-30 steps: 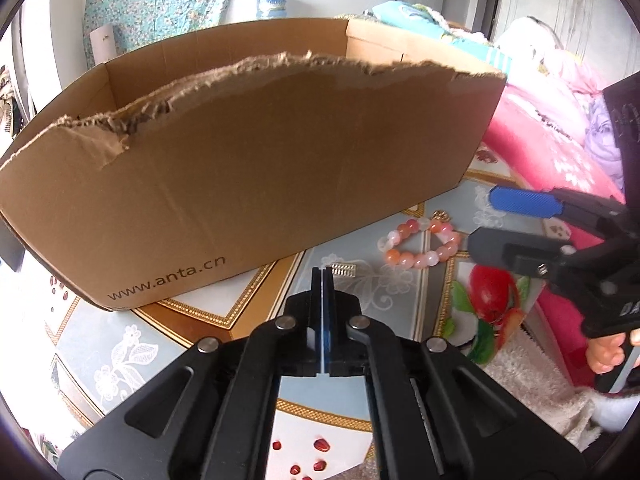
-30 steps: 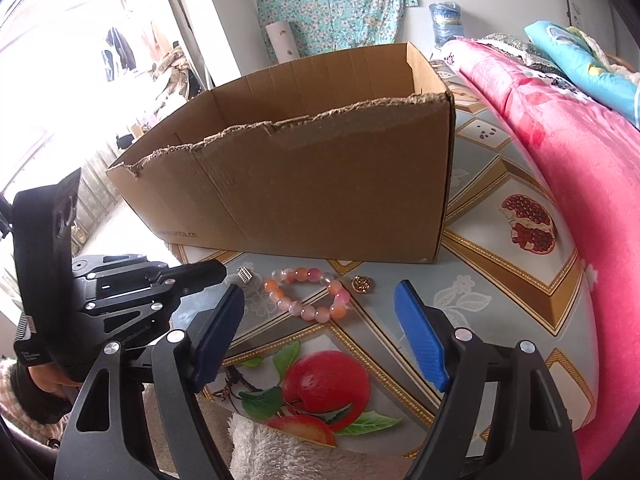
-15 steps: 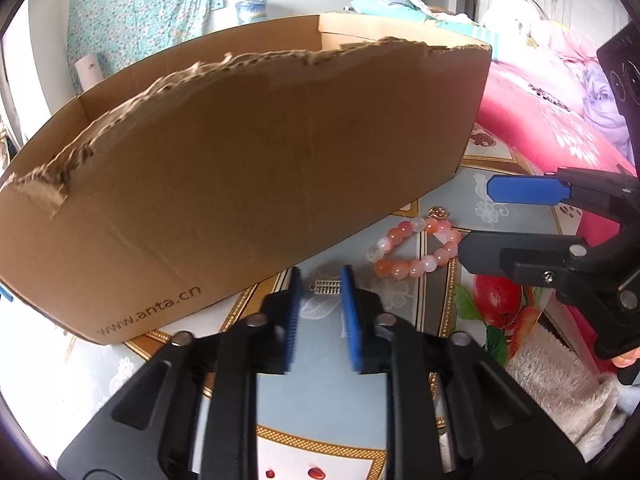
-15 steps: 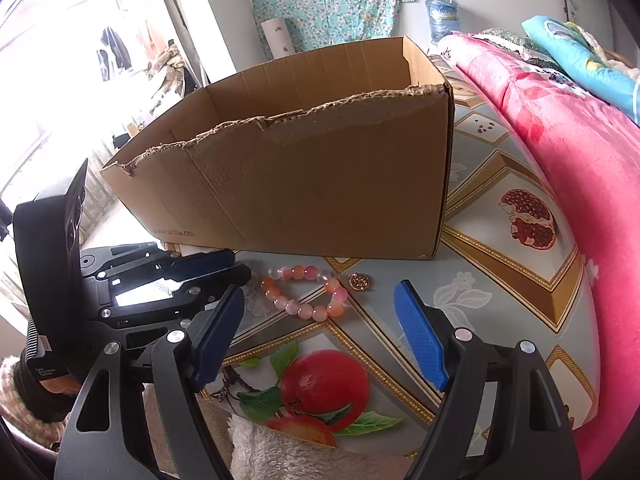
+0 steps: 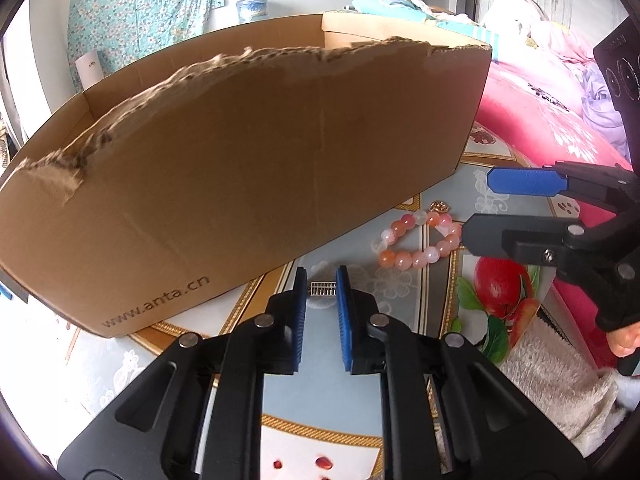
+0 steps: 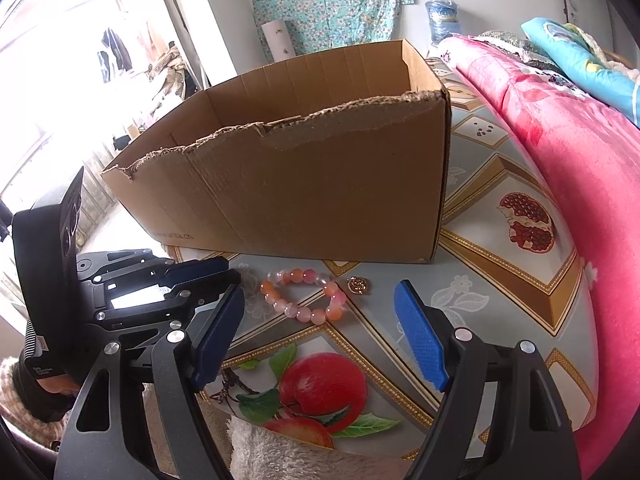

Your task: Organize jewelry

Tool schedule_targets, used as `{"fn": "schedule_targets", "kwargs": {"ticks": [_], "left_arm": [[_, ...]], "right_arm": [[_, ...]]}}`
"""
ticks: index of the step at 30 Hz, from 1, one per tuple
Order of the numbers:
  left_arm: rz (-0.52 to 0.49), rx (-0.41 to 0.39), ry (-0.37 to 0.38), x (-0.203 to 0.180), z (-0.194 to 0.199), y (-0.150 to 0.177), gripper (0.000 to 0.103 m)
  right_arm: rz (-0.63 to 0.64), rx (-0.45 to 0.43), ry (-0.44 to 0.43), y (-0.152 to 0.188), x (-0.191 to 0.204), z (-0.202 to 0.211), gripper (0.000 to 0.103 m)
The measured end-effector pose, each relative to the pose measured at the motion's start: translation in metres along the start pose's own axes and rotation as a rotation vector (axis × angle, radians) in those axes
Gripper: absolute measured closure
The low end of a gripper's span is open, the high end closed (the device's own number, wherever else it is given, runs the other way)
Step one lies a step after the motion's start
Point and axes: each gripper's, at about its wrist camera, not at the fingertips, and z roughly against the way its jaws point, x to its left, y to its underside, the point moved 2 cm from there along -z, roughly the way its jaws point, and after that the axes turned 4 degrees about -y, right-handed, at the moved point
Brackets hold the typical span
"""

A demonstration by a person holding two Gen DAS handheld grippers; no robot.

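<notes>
A: Since a second ago the left claw (image 5: 321, 280) went from pinched closed to a narrow gap and dropped toward the small silver clasp (image 5: 322, 287). Right claw (image 6: 320, 312) hasn't shifted.

B: Clasp position?

A: On the surface (image 5: 328, 392), just in front of the box (image 5: 248, 184), sitting right between the left pads, long axis crosswise, spanning pad to pad. Pads not pressing it as far as I can tell. Nothing held.

B: Bracelet?

A: Bracelet (image 6: 304, 296) lies flat just right of the clasp, gold charm (image 6: 357, 285) beside it. Right claw gapes wide, empty, hovering straight over the bracelet.

B: So left is nearer the clasp, right nearer the bracelet.

A: Yes. Left probably closes next; endwise grip looks slippery.
</notes>
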Motion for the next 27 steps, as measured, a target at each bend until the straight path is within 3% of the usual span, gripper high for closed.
{"fn": "schedule_targets", "kwargs": {"ticks": [9,14,19,27], "left_arm": [[0.051,0.004,-0.037,0.021,0.005,0.009,0.089],[0.069,0.001,-0.047,0.026,0.006,0.011,0.089],[0.074,-0.006,-0.048,0.028,0.007,0.013,0.089],[0.078,-0.013,-0.047,0.028,0.008,0.015,0.089]], "right_arm": [[0.073,0.068,-0.062,-0.003,0.023,-0.020,0.049],[0.085,0.146,-0.081,-0.001,0.030,-0.039,0.051],[0.103,0.185,-0.171,0.003,0.047,-0.042,0.051],[0.132,0.132,-0.242,0.002,0.053,-0.017,0.051]]}}
